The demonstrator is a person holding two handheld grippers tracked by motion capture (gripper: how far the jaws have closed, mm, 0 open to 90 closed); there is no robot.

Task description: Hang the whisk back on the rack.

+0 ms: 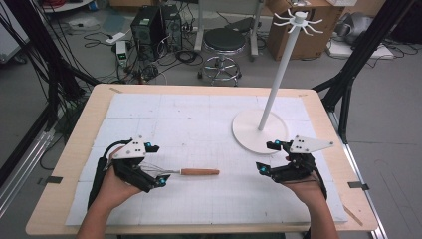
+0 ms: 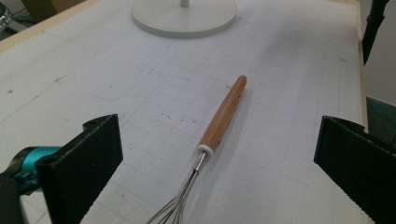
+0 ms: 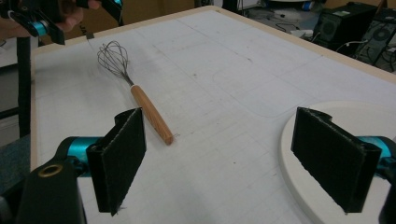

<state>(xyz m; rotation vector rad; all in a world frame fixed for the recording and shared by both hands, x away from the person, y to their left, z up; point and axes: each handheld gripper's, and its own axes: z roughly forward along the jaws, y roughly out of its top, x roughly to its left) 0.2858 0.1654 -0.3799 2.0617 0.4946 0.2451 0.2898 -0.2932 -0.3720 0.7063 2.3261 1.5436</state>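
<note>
Whisk (image 1: 186, 172) lies between open left gripper (image 1: 157, 165) and right gripper (image 1: 267, 157)

whisk (image 2: 212, 140) wires cut off below

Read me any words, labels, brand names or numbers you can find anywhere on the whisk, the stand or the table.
None can be read: the whisk, the white stand and the table mat bear no print. The cardboard boxes behind are too blurred to show any.
</note>
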